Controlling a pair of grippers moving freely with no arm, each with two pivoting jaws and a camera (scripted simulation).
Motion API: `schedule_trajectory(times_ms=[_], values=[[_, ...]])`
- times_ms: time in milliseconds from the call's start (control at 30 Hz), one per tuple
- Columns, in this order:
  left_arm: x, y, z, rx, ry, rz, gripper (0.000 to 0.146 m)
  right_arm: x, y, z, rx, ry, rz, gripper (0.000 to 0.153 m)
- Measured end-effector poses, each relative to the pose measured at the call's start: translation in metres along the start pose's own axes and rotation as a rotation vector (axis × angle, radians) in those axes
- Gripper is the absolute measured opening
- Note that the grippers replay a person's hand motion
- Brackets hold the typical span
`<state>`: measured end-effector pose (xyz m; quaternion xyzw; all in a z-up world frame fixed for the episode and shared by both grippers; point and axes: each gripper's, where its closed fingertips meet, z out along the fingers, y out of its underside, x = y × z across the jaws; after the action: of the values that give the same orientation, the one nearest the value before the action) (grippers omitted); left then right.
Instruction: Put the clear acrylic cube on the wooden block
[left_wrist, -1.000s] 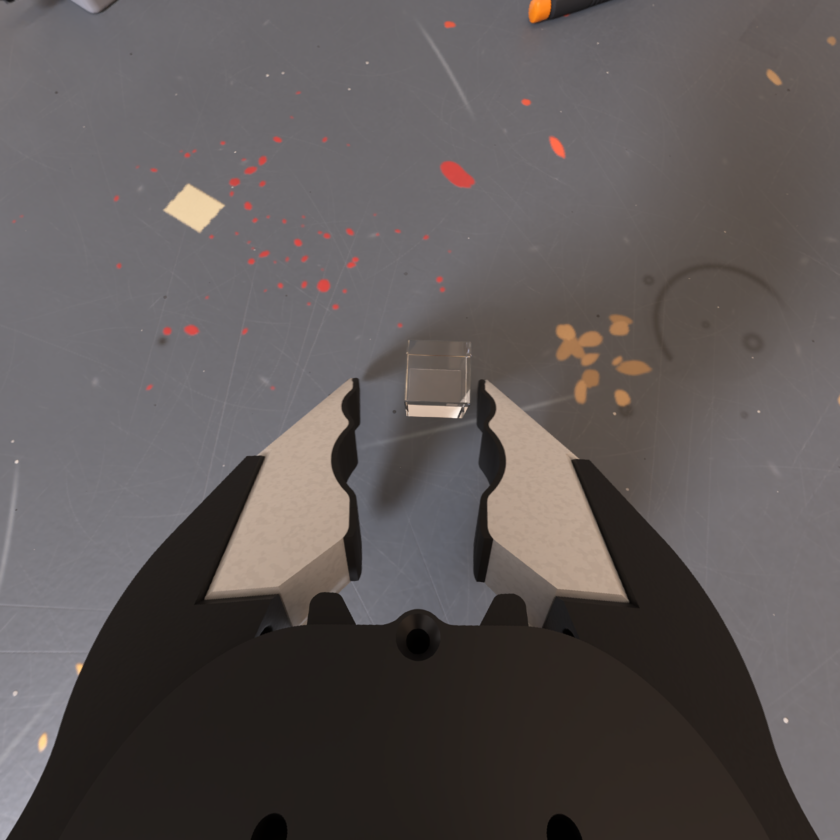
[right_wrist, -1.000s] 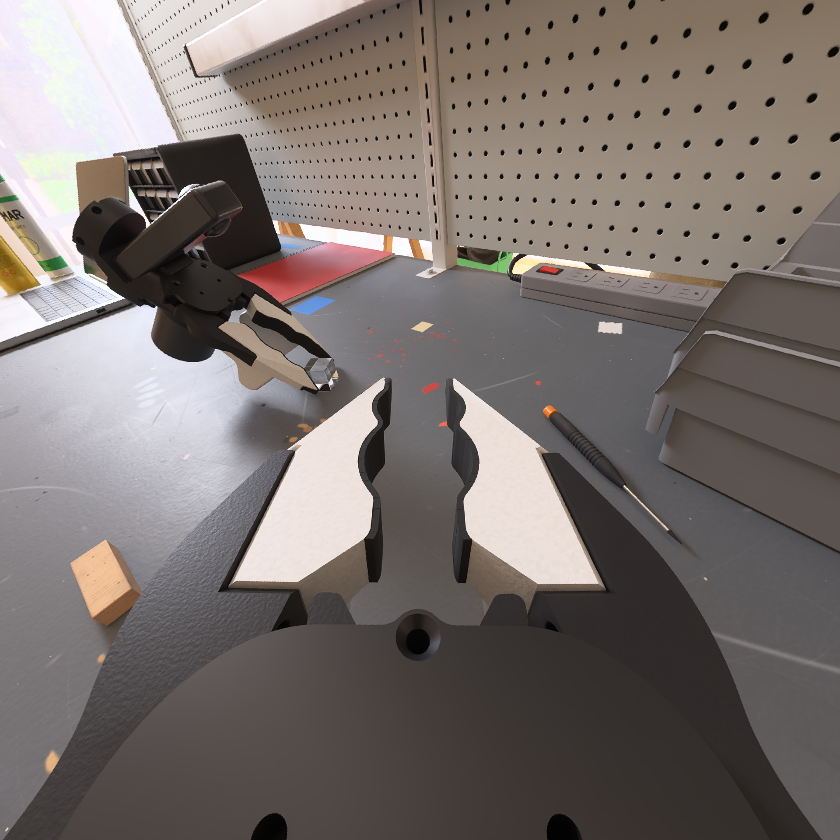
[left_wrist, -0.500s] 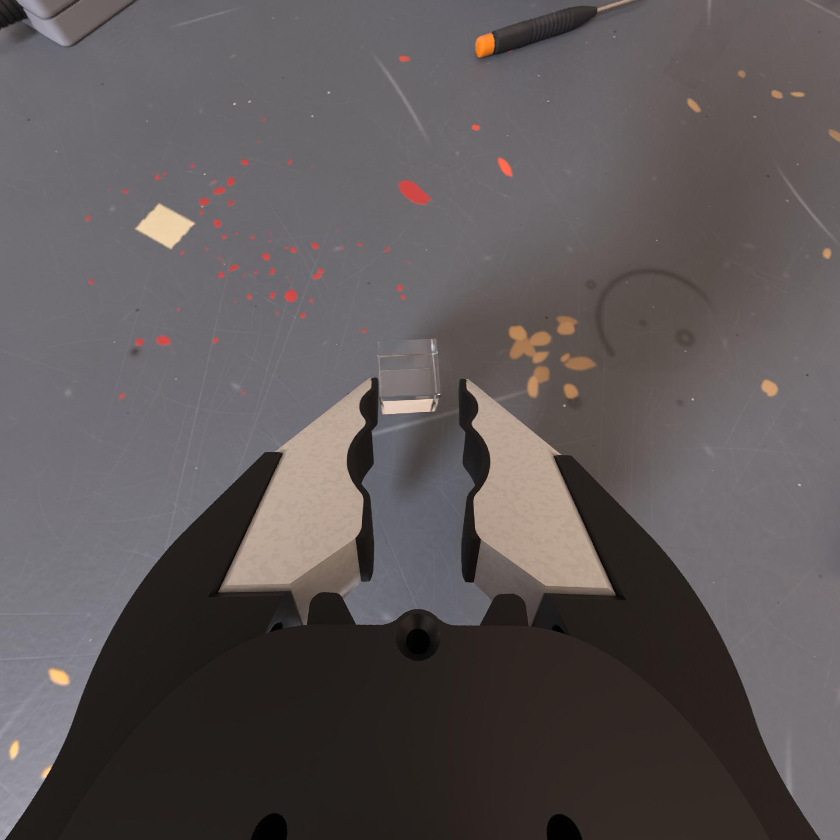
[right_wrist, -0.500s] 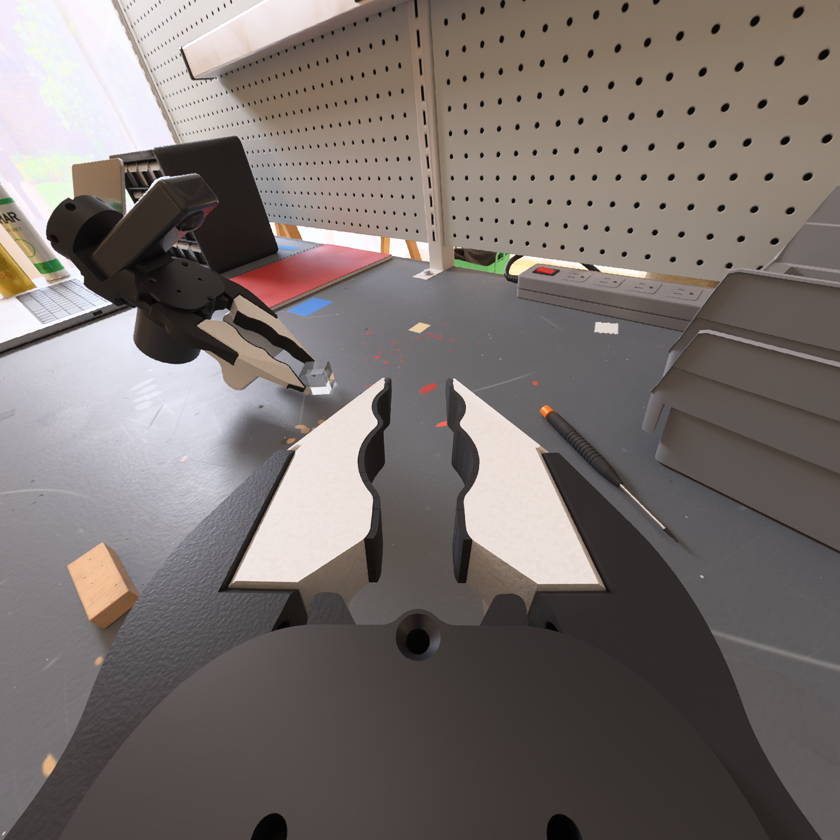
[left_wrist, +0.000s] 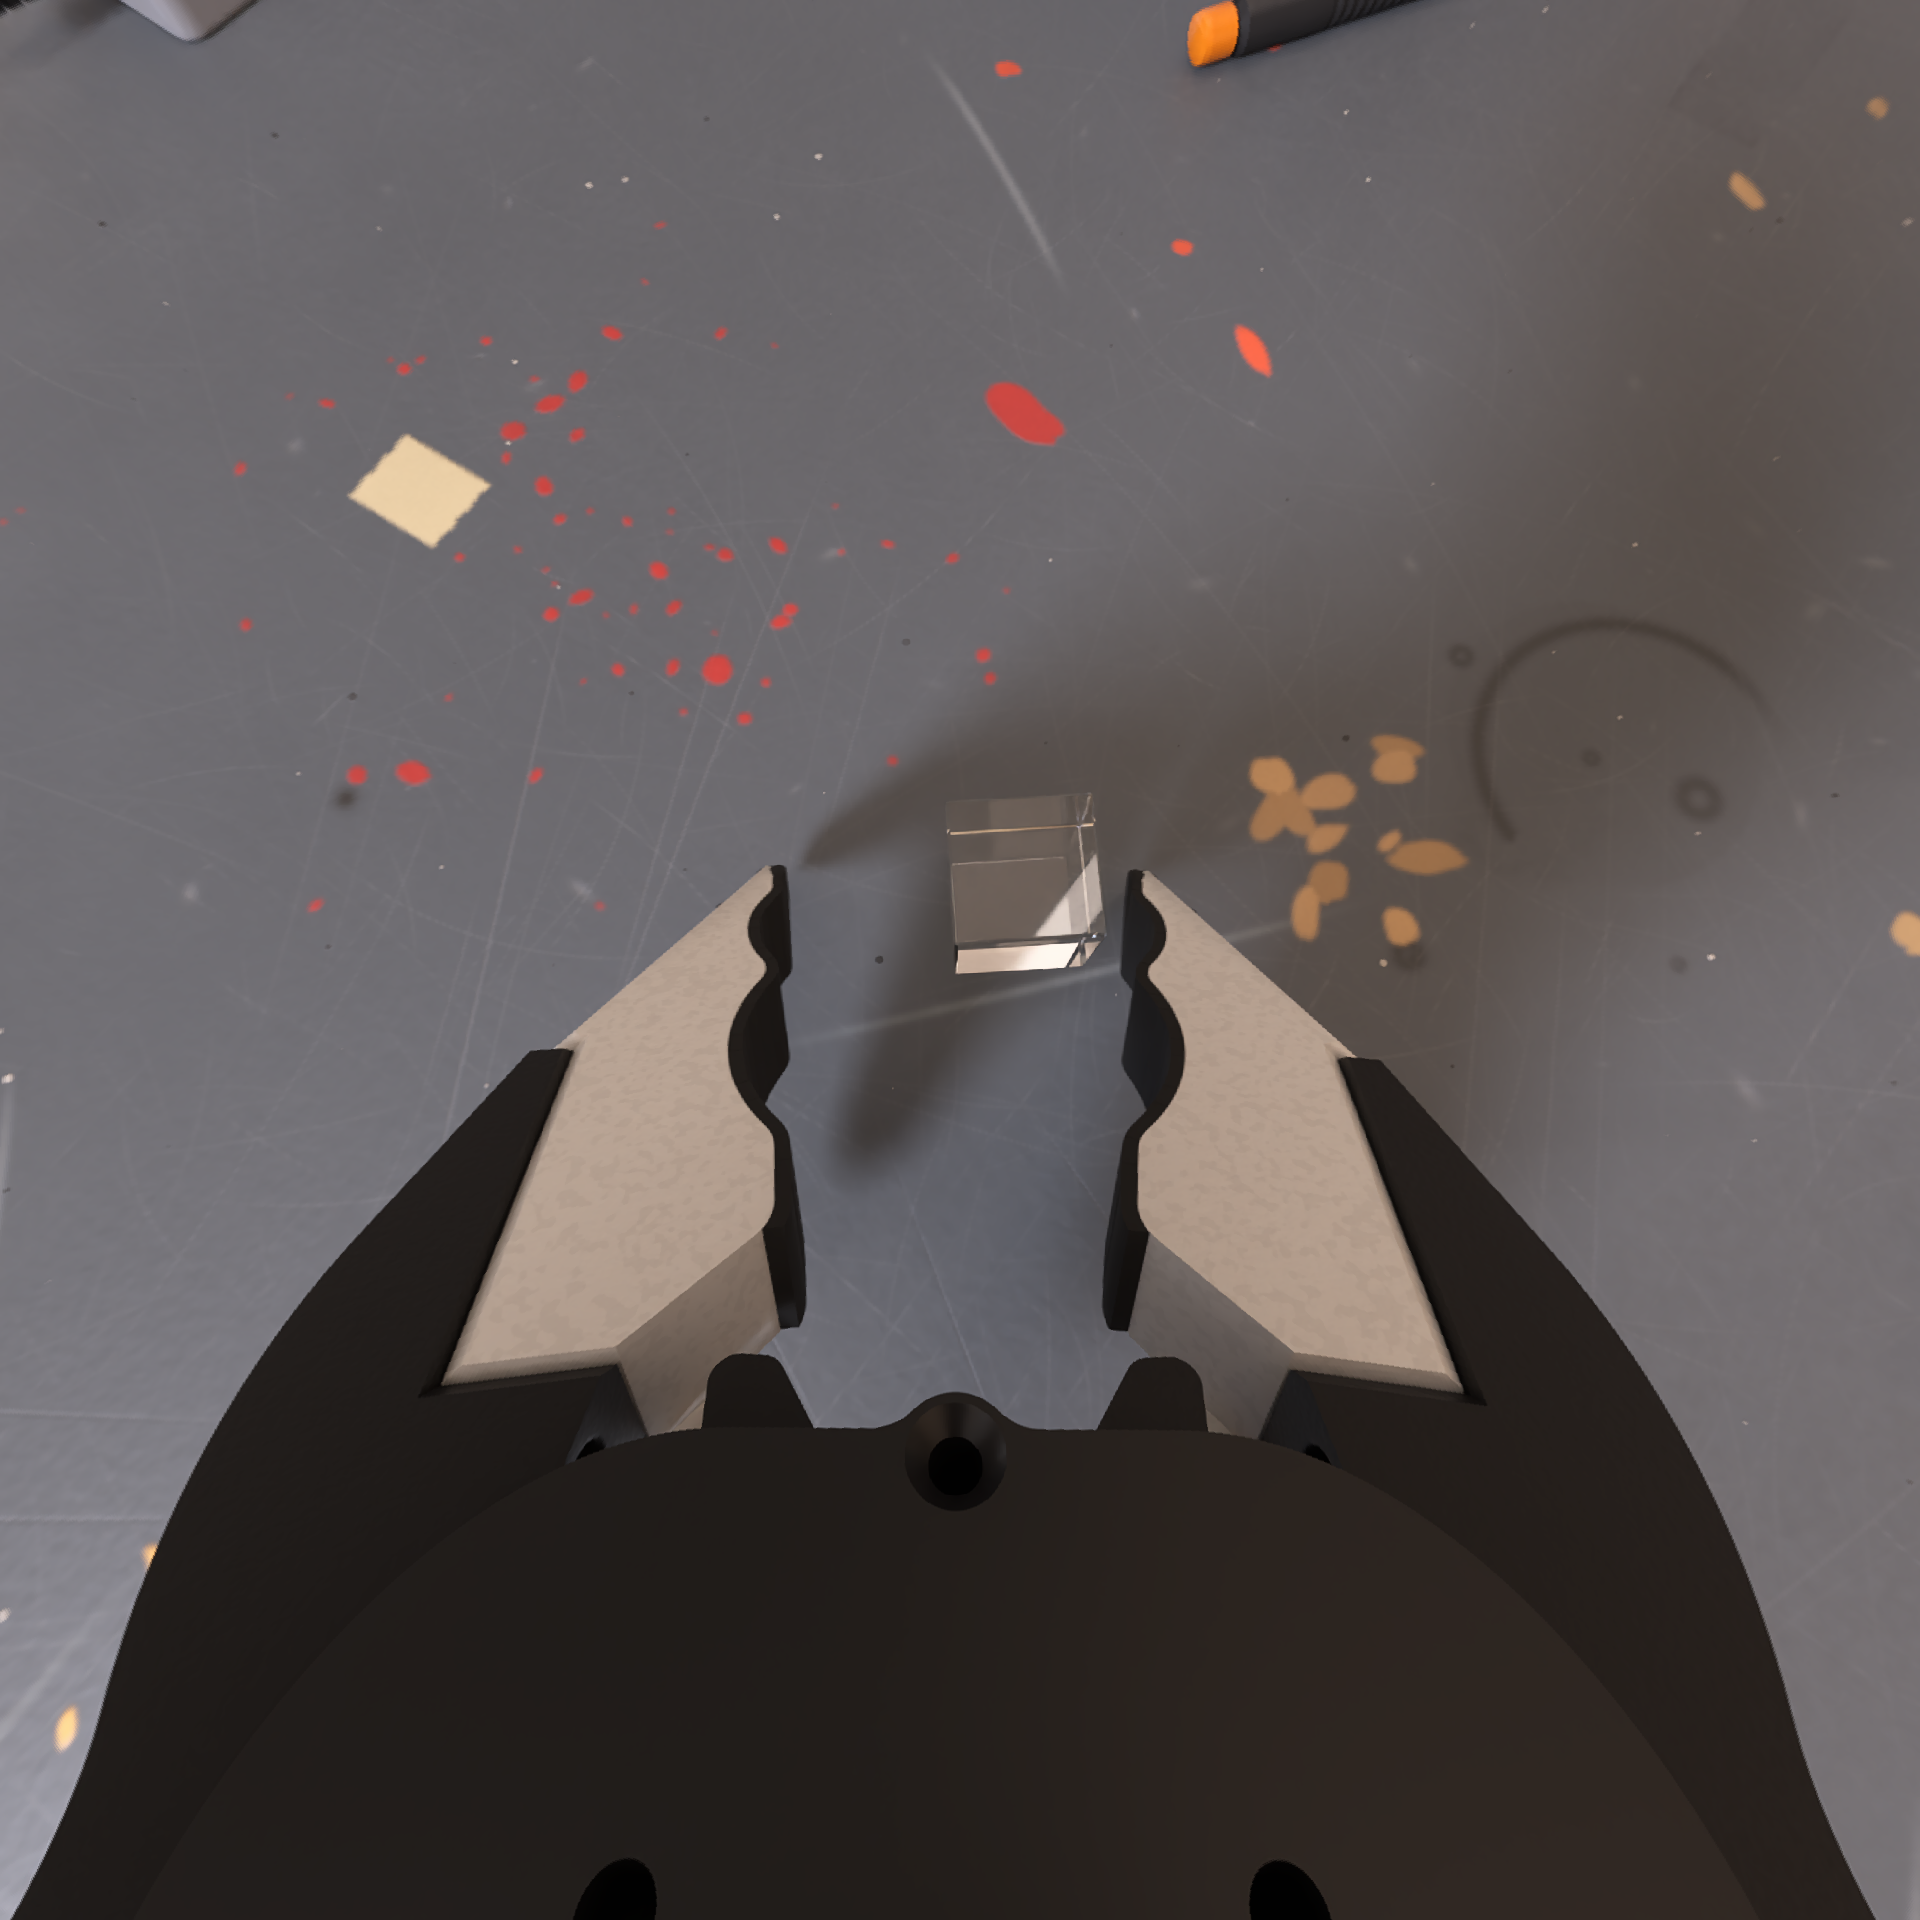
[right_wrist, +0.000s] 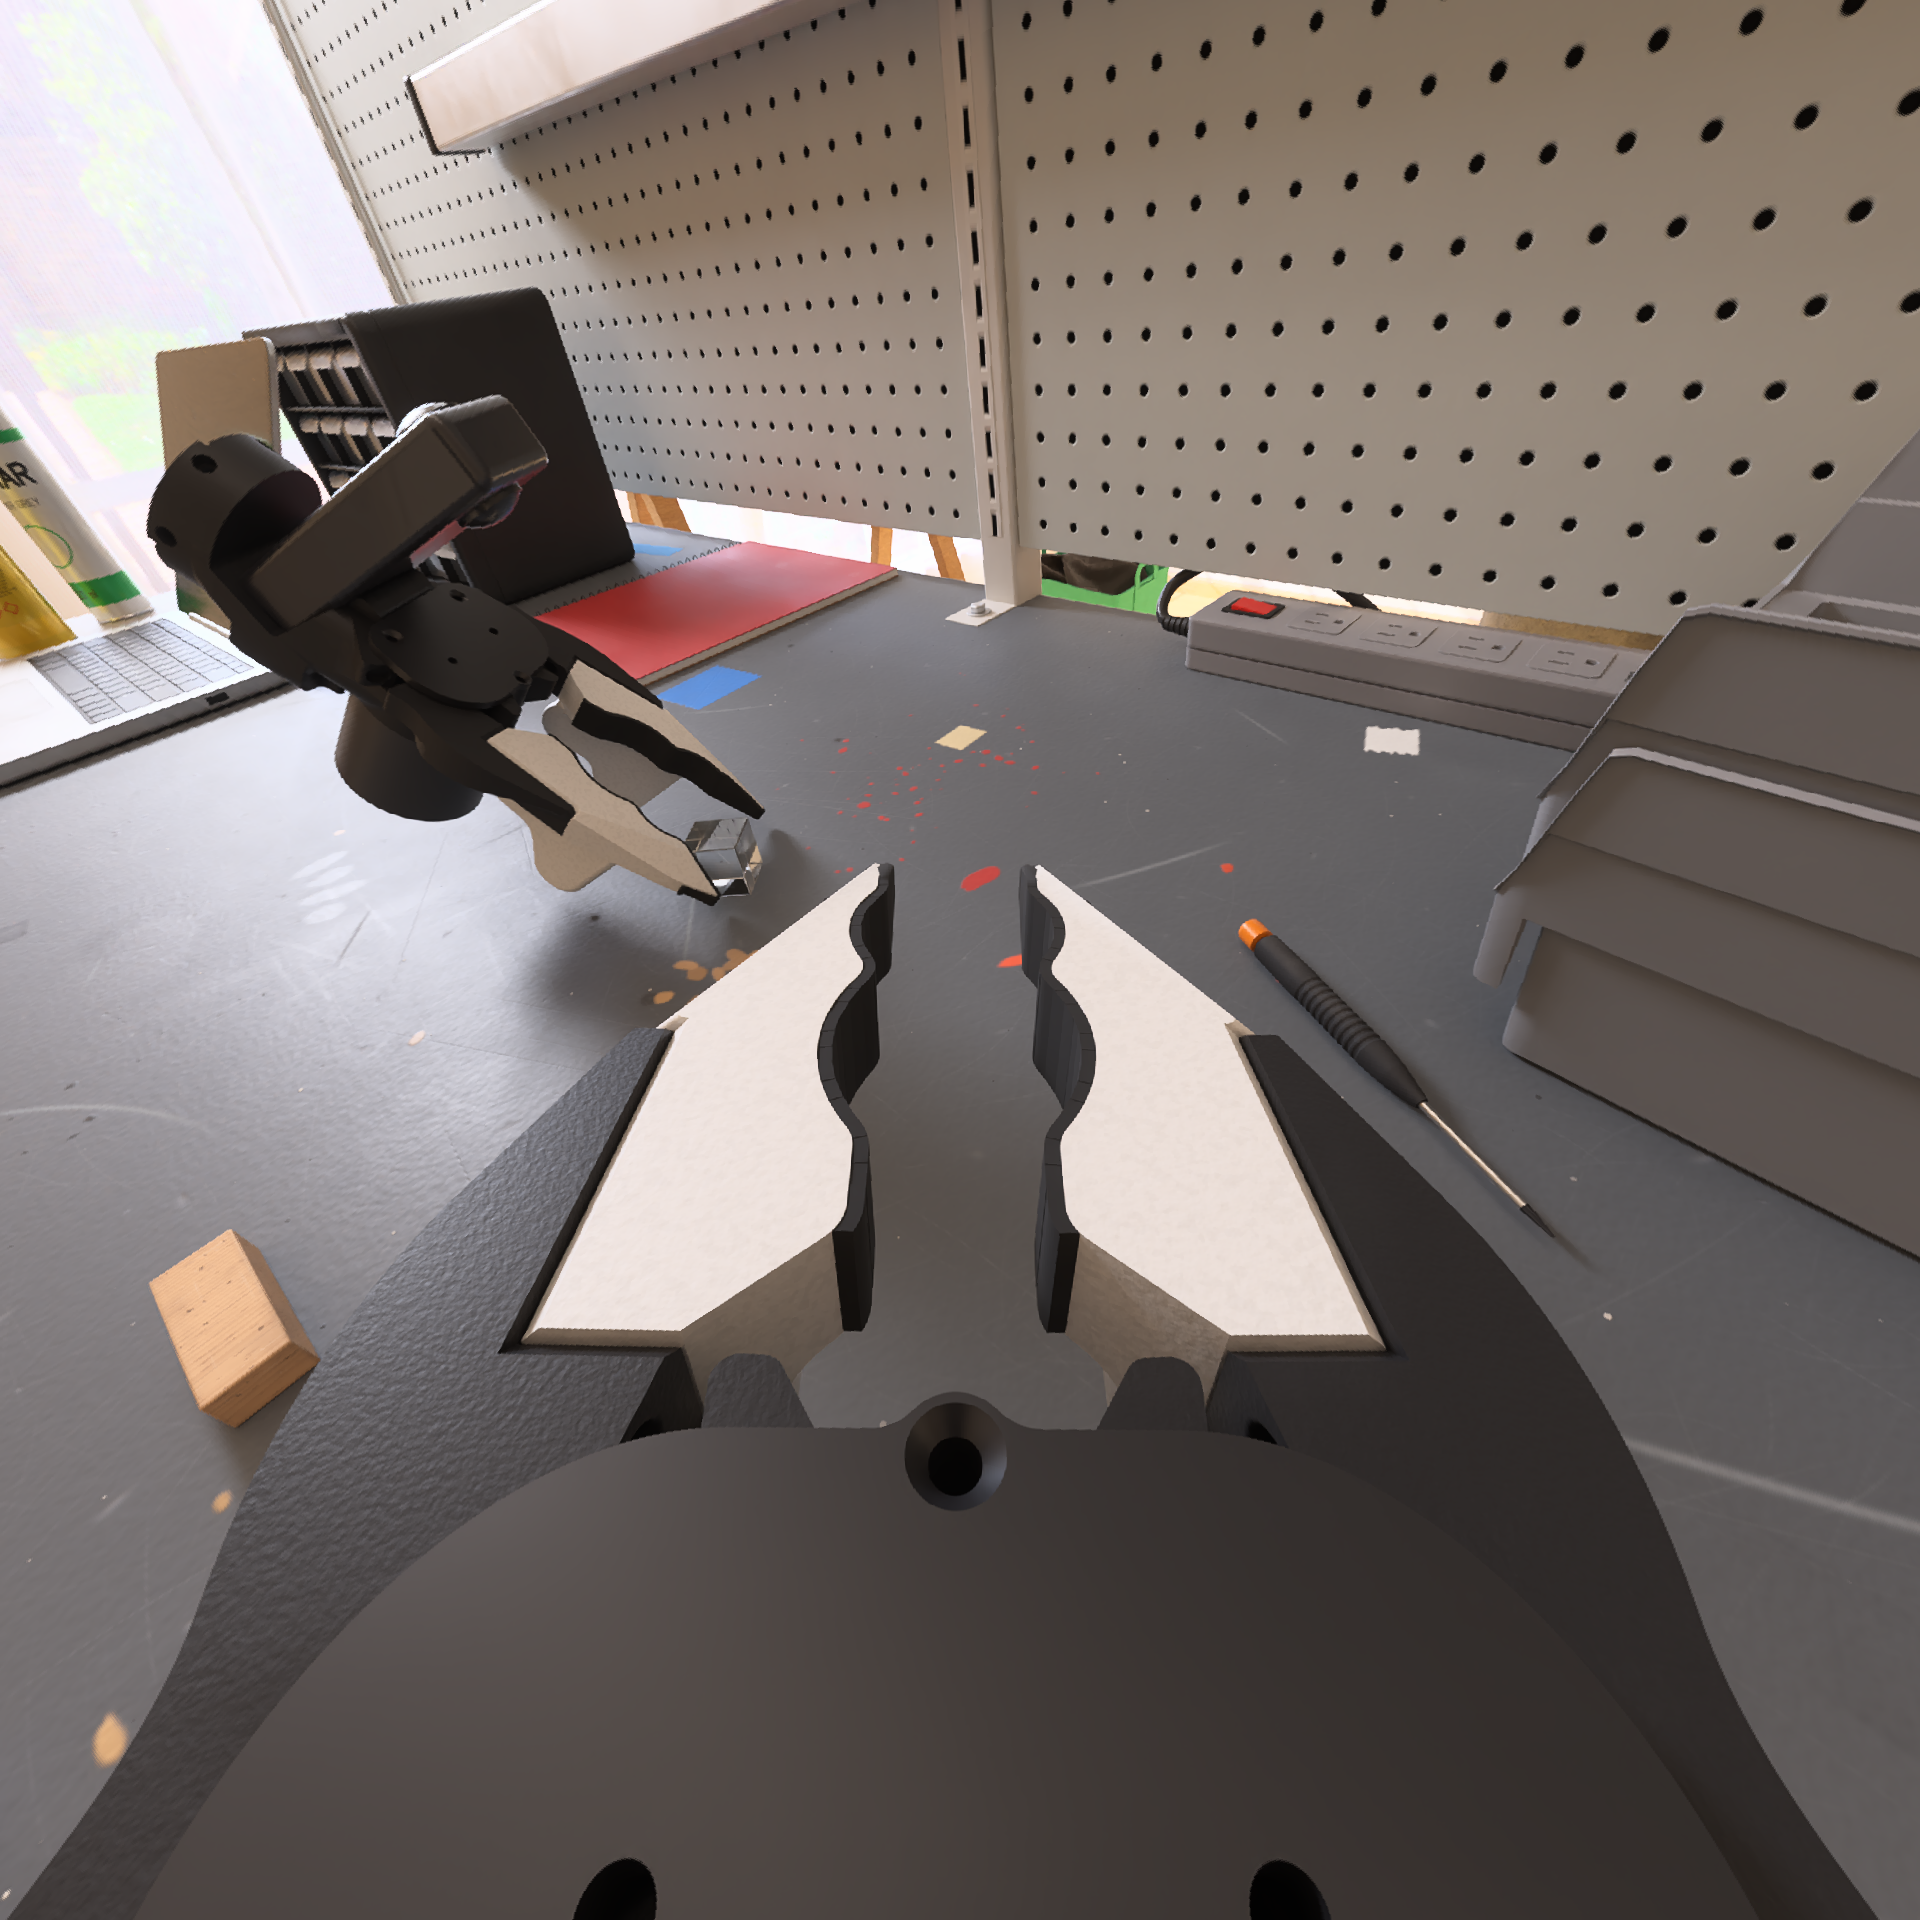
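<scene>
The clear acrylic cube (left_wrist: 1023, 883) stands on the grey table between the tips of my left gripper (left_wrist: 956, 878). The jaws are wide open; the cube is close to the right finger and touches neither. In the right wrist view the cube (right_wrist: 727, 854) sits at the tips of the left gripper (right_wrist: 729, 847), which tilts down toward the table. The wooden block (right_wrist: 231, 1325) lies on the table at the lower left, well apart from the cube. My right gripper (right_wrist: 956, 873) is open and empty above the table.
A screwdriver with an orange end (right_wrist: 1340, 1023) lies right of my right gripper. Stacked grey bins (right_wrist: 1714, 935) stand at the right, a power strip (right_wrist: 1403, 655) and pegboard wall (right_wrist: 1351, 312) at the back, a red notebook (right_wrist: 717, 603) and laptop (right_wrist: 125, 675) at the back left.
The left jaws narrowed around the cube half a second ago and now stand wider open, with the cube loose nearer the right finger. The right gripper has barely moved.
</scene>
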<state>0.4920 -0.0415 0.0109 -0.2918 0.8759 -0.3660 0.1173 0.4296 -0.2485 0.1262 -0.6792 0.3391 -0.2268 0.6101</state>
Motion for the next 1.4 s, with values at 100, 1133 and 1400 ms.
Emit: schedule_trajectory(times_ms=[100, 1133, 1400], values=[[0.003, -0.001, 0.000, 0.002, 0.036, -0.016, 0.049, 0.001, 0.001, 0.001, -0.004, 0.001, 0.002, 0.024], [0.188, 0.001, -0.071, 0.185, 0.331, 0.244, 0.028, 0.000, 0.011, 0.006, -0.035, 0.004, -0.001, 0.023], [0.217, 0.023, -0.062, 0.092, 0.396, 0.387, 0.028, 0.004, 0.010, 0.005, -0.032, 0.010, 0.009, 0.023]])
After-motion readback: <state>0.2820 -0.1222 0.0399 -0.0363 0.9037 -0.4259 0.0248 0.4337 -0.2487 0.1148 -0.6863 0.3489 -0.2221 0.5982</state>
